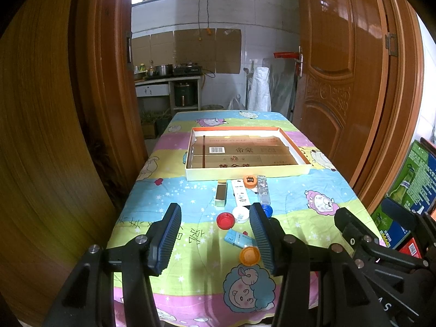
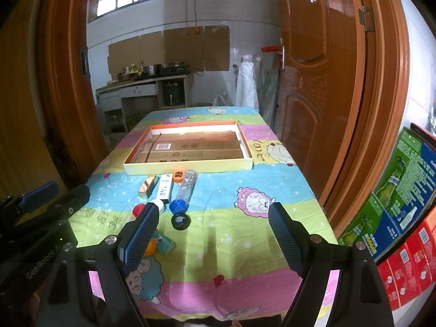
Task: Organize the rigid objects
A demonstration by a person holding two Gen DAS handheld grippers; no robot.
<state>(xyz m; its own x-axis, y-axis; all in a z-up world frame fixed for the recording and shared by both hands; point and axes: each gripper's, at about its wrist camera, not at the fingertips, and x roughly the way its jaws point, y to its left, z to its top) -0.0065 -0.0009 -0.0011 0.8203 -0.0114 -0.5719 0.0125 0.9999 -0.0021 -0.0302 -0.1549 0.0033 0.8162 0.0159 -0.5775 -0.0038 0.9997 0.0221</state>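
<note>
Above the bench (image 1: 313, 188): both grippers hover, fingers spread, holding nothing.
Small items cluster before the tray (image 1: 246, 173); gold box (image 1: 221, 193) lies lengthwise toward it, nearer the left gripper (image 1: 215, 235) than the right gripper (image 2: 214, 233).

Tablecloth (image 1: 190, 256) under both claws looked like soft matt cotton with cartoon sheep print. Tray (image 1: 246, 173) straight ahead of the left gripper (image 1: 215, 234) was matt paperboard, lined with plain brown cardboard. Gold box (image 1: 221, 193) ahead looked shiny, almost foil. Bottle (image 1: 263, 190) was clear plastic, caps like the red one (image 1: 225, 220) smooth plastic. Gripper pads (image 2: 143, 235) were ribbed blue rubber. Door (image 2: 321, 62) off right: glossy varnished wood.
</note>
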